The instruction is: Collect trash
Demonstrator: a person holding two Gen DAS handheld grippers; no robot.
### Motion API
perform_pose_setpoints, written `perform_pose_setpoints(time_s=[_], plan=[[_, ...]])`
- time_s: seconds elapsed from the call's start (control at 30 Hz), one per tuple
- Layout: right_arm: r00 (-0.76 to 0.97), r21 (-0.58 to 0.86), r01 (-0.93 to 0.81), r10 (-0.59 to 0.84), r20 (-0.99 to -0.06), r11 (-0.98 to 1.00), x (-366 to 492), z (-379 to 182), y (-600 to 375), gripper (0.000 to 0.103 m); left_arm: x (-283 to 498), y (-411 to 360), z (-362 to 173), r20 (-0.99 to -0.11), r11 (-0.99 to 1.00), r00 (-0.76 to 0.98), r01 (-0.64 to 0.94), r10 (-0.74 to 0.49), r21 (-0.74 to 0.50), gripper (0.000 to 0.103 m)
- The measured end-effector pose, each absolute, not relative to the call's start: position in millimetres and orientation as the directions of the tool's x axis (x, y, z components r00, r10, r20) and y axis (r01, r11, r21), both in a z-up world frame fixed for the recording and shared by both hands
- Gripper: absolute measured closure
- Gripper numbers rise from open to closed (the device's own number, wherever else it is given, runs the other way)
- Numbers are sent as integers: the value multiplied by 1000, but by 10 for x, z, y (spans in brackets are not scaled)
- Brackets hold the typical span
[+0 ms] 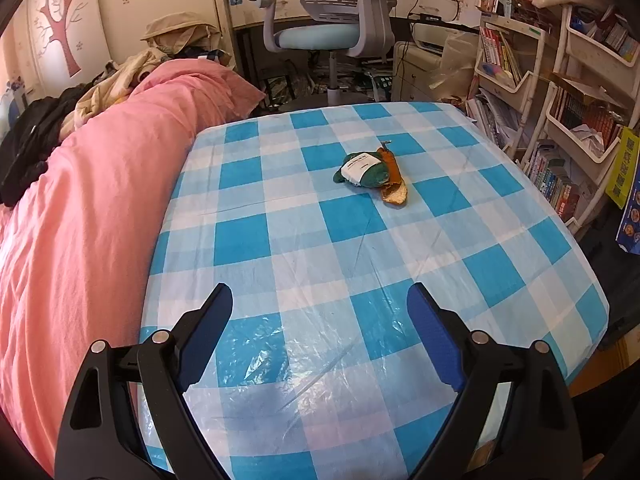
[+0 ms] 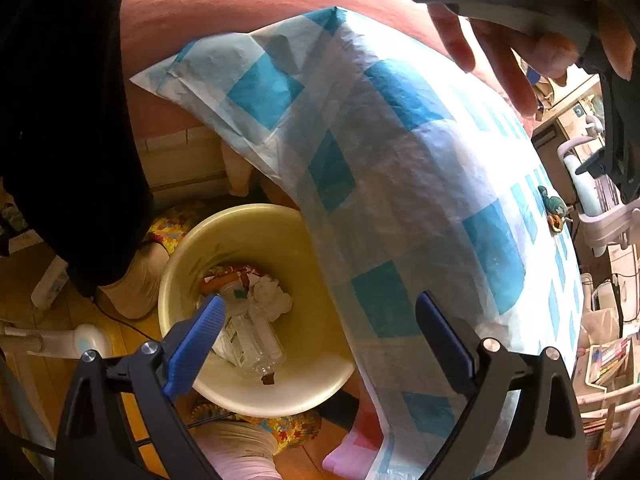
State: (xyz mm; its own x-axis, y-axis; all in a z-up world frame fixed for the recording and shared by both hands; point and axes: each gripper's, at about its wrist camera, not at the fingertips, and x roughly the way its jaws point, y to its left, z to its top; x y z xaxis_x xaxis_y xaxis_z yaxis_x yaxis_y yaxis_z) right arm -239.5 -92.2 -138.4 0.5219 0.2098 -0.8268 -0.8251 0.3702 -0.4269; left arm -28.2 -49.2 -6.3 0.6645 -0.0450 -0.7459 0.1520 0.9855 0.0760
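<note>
Left gripper and right gripper: black frames, blue ribbed pads, silver pivot screws. Bare-skinned hand at one o'clock, right view.

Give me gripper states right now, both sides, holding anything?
Left gripper: open, empty, hovering over the checkered cloth.
Right gripper: open, empty, above the yellow bin holding a plastic bottle.
</note>
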Motion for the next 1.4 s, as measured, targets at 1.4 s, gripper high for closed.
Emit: perform_pose_setpoints(time_s=[1.4], plan=[[523, -435, -833, 231, -820, 342, -2453, -1400, -881, 11, -241, -461, -97, -759, 988, 650, 137, -40, 65, 16]])
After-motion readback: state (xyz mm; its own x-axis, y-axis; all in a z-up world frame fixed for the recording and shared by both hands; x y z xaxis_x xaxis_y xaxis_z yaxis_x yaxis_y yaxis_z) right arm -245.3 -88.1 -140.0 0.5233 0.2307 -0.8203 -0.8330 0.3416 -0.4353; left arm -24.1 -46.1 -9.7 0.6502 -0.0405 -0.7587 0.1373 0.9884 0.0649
